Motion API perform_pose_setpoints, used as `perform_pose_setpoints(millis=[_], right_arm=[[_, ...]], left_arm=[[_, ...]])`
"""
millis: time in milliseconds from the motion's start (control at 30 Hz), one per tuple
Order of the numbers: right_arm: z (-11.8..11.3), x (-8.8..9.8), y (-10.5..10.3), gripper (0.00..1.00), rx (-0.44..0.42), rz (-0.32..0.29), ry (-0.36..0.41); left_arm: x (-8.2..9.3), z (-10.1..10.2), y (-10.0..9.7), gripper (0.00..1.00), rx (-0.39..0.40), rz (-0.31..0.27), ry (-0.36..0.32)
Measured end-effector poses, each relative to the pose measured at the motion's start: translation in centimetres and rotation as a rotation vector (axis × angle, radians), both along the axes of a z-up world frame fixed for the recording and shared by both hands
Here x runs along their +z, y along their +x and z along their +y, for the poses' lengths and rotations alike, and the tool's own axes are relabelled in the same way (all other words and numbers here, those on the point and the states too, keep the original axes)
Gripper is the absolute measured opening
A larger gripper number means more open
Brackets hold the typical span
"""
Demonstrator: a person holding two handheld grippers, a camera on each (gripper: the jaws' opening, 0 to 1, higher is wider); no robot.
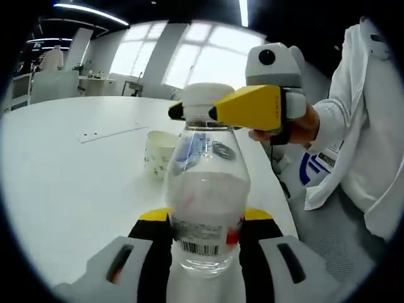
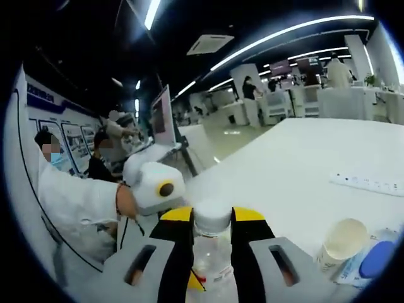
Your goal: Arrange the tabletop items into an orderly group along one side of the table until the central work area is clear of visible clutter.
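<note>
Bright office space surrounds a white bench. On it stands a clear plastic bottle, its body clamped by the left gripper and its white cap pinched by the right gripper. Just behind the bottle sits a paper cup; farther behind it lies a power strip.

The left gripper has yellow-tipped black jaws set in grey slotted housings. The right gripper matches, its body white-grey. The person wears a white coat sleeve.
</note>
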State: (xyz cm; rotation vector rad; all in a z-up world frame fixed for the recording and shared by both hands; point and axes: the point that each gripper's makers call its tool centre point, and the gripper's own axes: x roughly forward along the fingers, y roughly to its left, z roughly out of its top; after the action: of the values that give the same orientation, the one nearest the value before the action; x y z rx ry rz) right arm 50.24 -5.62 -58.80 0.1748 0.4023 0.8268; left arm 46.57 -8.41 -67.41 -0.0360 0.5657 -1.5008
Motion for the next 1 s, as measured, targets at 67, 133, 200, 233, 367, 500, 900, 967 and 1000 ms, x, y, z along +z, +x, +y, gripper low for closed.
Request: perform_pose_setpoints(millis=[67, 133, 200, 233, 367, 500, 900, 967, 1000], right_arm=[[-0.5, 0.4, 0.5, 0.19, -0.006, -0.012, -0.005], [-1.1, 0.8, 1.2, 0.19, -0.013, -0.024, -0.004], [-1.7, 1.2, 1.8, 0.19, -0.016, -0.039, -0.012], [-1.9, 1.3, 2.0, 0.19, -0.016, -0.045, -0.014], [-2.9, 1.9, 3.3, 0.19, -0.023, -0.069, -0.018], [-3.6, 2.4, 4.4, 0.19, -0.031, -0.087, -0.018], [-5.1, 2.8, 7.5, 0.19, -0.052, -0.148, -0.065], [-5.3, 2.6, 7.7, 0.19, -0.056, -0.154, -0.069], [-5.5, 2.4, 7.9, 0.19, -0.061, -0.153, -0.07]], left_arm=[[0.4, -0.6, 0.8, 0.4, 0.011, -0.004, -0.015], [0.8, -1.3, 1.5, 0.4, 0.018, -0.01, -0.027], [1.2, -1.9, 2.2, 0.4, 0.024, -0.017, -0.038], [1.4, -2.1, 2.4, 0.4, 0.024, -0.019, -0.039], [2.0, -3.1, 3.9, 0.4, 0.024, -0.044, -0.038], [2.4, -3.7, 5.2, 0.4, 0.023, -0.07, -0.032], [2.5, -5.3, 8.9, 0.4, 0.011, -0.129, -0.034], [2.4, -5.5, 9.2, 0.4, 0.006, -0.133, -0.035], [2.2, -5.6, 9.4, 0.4, 0.002, -0.137, -0.032]])
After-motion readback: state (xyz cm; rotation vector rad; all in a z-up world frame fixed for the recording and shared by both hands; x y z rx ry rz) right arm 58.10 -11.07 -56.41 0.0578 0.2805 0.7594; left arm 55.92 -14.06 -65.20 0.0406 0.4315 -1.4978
